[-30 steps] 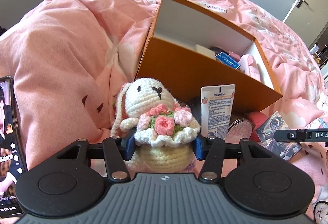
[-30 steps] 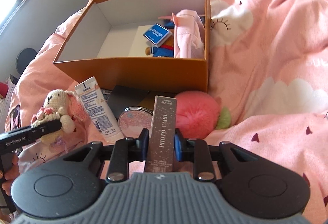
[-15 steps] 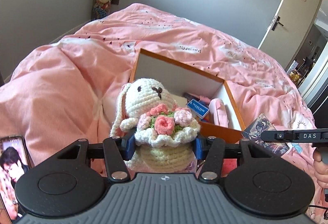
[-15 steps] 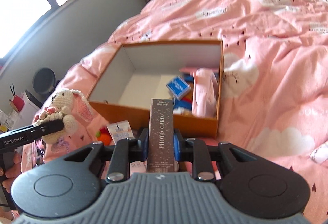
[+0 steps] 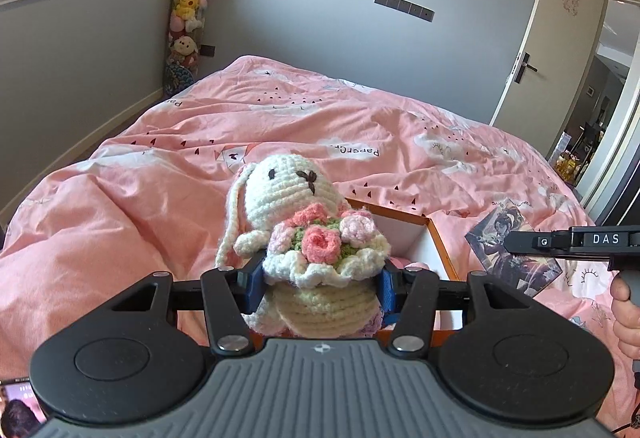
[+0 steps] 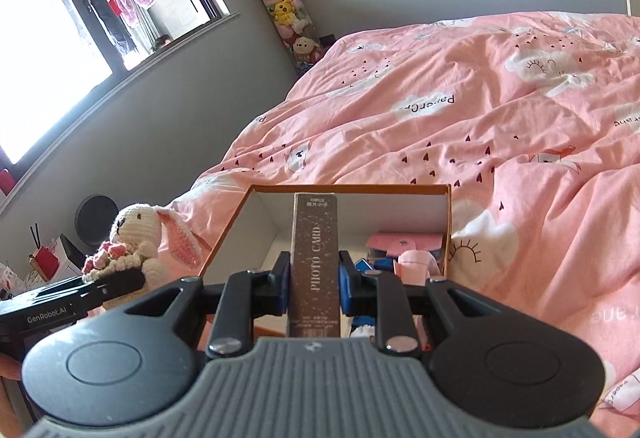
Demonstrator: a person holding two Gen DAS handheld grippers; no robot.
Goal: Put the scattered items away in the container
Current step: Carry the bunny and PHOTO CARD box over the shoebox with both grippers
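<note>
My left gripper is shut on a white crochet bunny that holds a pink flower bunch, and it carries the toy above the near edge of the orange box. In the right wrist view the same bunny hangs at the left, beside the box. A tall brown photo card box stands upright between the blue pads of my right gripper, which is shut on it over the orange box. Pink and blue items lie in the box's right end.
The pink duvet covers the whole bed. A picture card lies on it right of the box. A phone shows at the bottom left corner. A hand grips the other tool at the right edge.
Both grippers have risen with their loads and tilted up, so the room's walls now show. The box has dropped low in both views and the loose items in front of it are out of sight.
</note>
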